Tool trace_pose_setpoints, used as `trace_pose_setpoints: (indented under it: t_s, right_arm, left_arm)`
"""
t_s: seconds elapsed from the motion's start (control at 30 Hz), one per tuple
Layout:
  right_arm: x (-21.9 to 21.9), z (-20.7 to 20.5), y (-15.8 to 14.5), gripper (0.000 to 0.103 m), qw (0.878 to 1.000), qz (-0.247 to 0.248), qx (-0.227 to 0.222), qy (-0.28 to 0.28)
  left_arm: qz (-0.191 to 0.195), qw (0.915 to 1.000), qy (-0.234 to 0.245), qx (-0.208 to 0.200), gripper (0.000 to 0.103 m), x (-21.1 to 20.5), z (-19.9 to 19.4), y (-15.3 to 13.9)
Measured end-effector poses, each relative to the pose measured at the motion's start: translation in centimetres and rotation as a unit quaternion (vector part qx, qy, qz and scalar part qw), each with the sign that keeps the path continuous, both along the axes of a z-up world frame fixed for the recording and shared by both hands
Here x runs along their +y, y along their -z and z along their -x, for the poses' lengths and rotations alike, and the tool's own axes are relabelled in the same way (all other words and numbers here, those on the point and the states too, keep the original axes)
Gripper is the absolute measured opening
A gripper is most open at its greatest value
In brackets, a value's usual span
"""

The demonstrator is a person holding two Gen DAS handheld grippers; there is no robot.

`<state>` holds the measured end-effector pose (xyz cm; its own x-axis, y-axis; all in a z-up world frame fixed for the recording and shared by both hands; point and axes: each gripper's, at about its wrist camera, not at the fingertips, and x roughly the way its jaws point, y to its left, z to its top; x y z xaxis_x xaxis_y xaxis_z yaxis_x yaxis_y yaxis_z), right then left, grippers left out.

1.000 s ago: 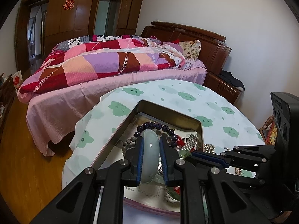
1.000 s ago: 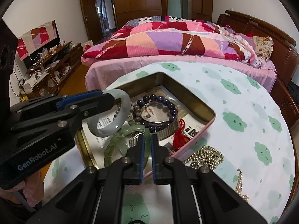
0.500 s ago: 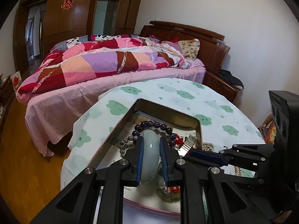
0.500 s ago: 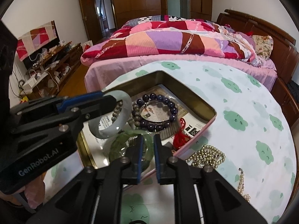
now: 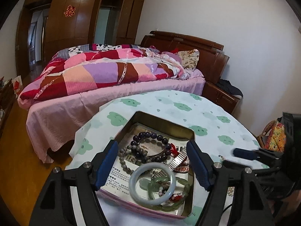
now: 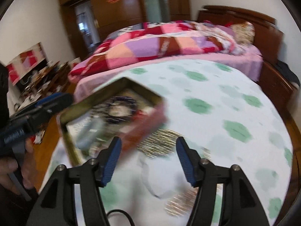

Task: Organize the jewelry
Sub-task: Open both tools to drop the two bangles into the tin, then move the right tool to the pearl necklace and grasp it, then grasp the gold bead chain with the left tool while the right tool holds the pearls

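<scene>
The left gripper hangs over the near end of the open tin, its two blue-padded fingers spread wide apart; they have just been opening, and nothing is pressed by either pad. Between and just below those fingers the pale jade bangle lies released inside the tin, resting partly on a green bangle that lies in the tin's near corner. Farther ahead of the fingers, deeper in the tin, sits a dark purple bead bracelet, with a grey bead strand curling on the side of the left finger and a metal watch band and a red cord on the side of the right finger, all lying on printed paper that lines the bottom. The tin stands on the desk, which is covered by a white cloth with green cloud shapes. The right gripper is off to the right of the tin, seen blurred in its own view, its fingers also parted after just opening, with only the cloth between them. Just ahead of the right fingers a heap of golden beads lies on the desk beside the tin's pink wall, and more pale beads lie below and beside the right-hand finger. A person's hand grips the left gripper's handle at the left edge of the right wrist view.
</scene>
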<state>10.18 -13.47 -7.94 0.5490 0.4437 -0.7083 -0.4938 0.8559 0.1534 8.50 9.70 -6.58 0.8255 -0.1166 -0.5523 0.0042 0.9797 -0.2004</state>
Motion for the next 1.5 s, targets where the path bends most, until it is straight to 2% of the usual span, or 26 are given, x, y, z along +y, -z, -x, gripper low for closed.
trace_pose_setpoints:
  t_s: [0.13,0.27,0.43,0.67,0.7,0.77,0.83,0.9,0.97,1.03,1.2,1.27,1.33,1.5]
  right_arm:
    - [-4.6,-0.3,0.9,0.066,0.998,-0.003,0.018,0.052]
    - [-6.9,-0.1,2.0,0.067,0.996,-0.002,0.033,0.078]
    - [-6.8,0.2,3.4,0.068,0.995,-0.002,0.057,0.079]
    - [-4.6,0.0,4.7,0.066,0.995,0.035,0.065,0.061]
    - [-4.6,0.0,4.9,0.064,0.995,0.041,0.064,0.062]
    - [-4.6,0.3,4.9,0.036,0.995,0.062,0.052,0.062]
    - [-4.8,0.6,5.0,0.016,0.994,0.074,0.047,0.058]
    - [-5.3,0.8,5.1,0.015,0.994,0.089,0.036,0.058]
    - [-5.9,0.8,5.1,0.015,0.993,0.095,0.027,0.066]
    - [-6.9,0.4,5.1,0.015,0.992,0.093,0.025,0.081]
    - [-9.3,-0.1,5.1,0.015,0.992,0.062,0.026,0.102]
    - [-9.6,0.0,5.1,0.015,0.993,0.049,0.027,0.103]
    - [-9.4,0.0,5.0,0.015,0.994,0.048,0.026,0.099]
    - [-9.2,0.0,5.0,0.016,0.994,0.044,0.026,0.095]
  left_arm:
    - [-0.004,0.9999,0.006,0.009,0.075,-1.2,0.1,0.4]
    - [-0.018,0.9995,0.022,0.014,0.075,-3.2,0.4,0.5]
    - [-0.038,0.9984,0.033,0.025,0.075,-5.1,0.4,0.8]
    - [-0.055,0.9969,0.047,0.03,0.075,-7.0,0.4,0.7]
    - [-0.057,0.9967,0.05,0.03,0.075,-7.2,0.4,0.7]
    - [-0.063,0.9958,0.059,0.03,0.075,-7.8,0.3,0.6]
    - [-0.071,0.9946,0.07,0.027,0.075,-8.7,0.3,0.4]
    - [-0.086,0.9926,0.082,0.025,0.075,-9.9,0.2,0.3]
    - [-0.097,0.9904,0.094,0.027,0.071,-11.0,0.0,0.4]
    - [-0.108,0.9877,0.109,0.033,0.059,-12.2,-0.3,0.6]
    - [-0.123,0.9817,0.135,0.053,0.055,-15.1,-1.8,1.5]
    - [-0.117,0.9802,0.143,0.071,0.048,-15.7,-2.8,2.3]
    - [-0.122,0.9783,0.14,0.092,0.037,-16.3,-4.0,3.4]
    - [-0.146,0.9727,0.128,0.128,0.033,-17.2,-5.8,5.5]
